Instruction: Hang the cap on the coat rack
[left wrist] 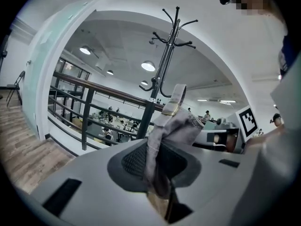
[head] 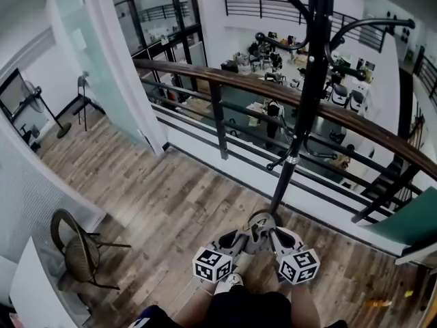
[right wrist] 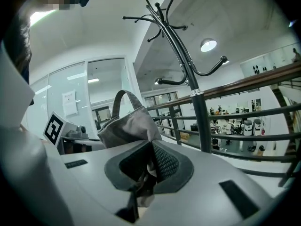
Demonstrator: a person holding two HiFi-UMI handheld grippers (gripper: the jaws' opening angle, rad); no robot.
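Note:
Both grippers hold a grey cap between them, low in front of the black coat rack [head: 311,80]. In the left gripper view the cap's cloth [left wrist: 181,126] is pinched in my left gripper [left wrist: 157,163], and its strap with a brass buckle [left wrist: 171,108] stands upward. In the right gripper view my right gripper [right wrist: 149,166] is shut on another fold of the cap [right wrist: 129,125], with the strap looped above it. The rack's hooks [left wrist: 175,29] rise well above the cap [head: 261,223]. In the head view, the left gripper [head: 239,243] and right gripper [head: 276,239] meet near the foot of the pole.
A wood-topped metal railing [head: 218,80] runs just behind the rack, with an open office hall below it. A glass partition [head: 102,53] stands at the left. A wicker chair [head: 75,248] sits at the lower left on the wooden floor [head: 157,197].

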